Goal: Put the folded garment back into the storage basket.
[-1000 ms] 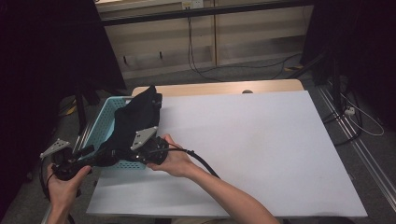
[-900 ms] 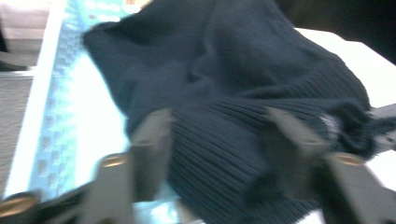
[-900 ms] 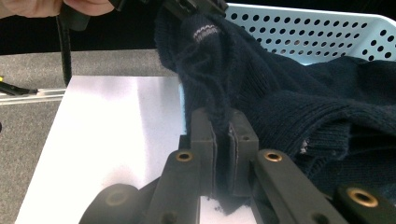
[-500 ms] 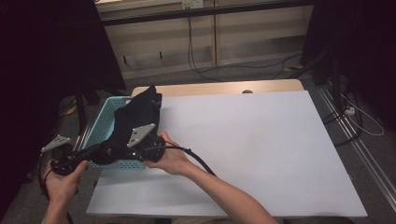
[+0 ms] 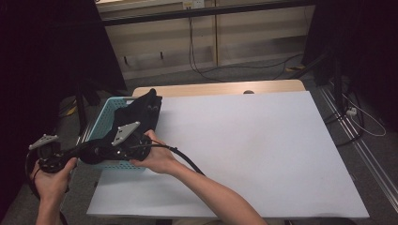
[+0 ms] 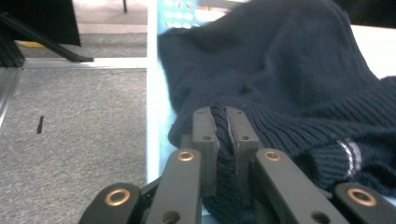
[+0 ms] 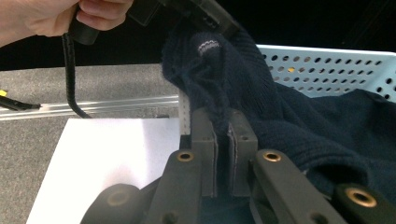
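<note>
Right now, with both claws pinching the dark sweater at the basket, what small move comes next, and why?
Probably lift both claws together, toward the white sheet. The left claw and right claw are each shut on the sweater's knit edge, while most of it lies in the basket.

Broad bare white tabletop [image 5: 244, 150] rightward; teal basket [image 5: 104, 117] wall, heaped navy sweater [image 5: 141, 110] leftward.

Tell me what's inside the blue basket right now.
A dark knit sweater fills the basket and spills over its rim. Both hand-held grippers, left and right, pinch its ribbed edge. Anything beneath the sweater is covered.
</note>
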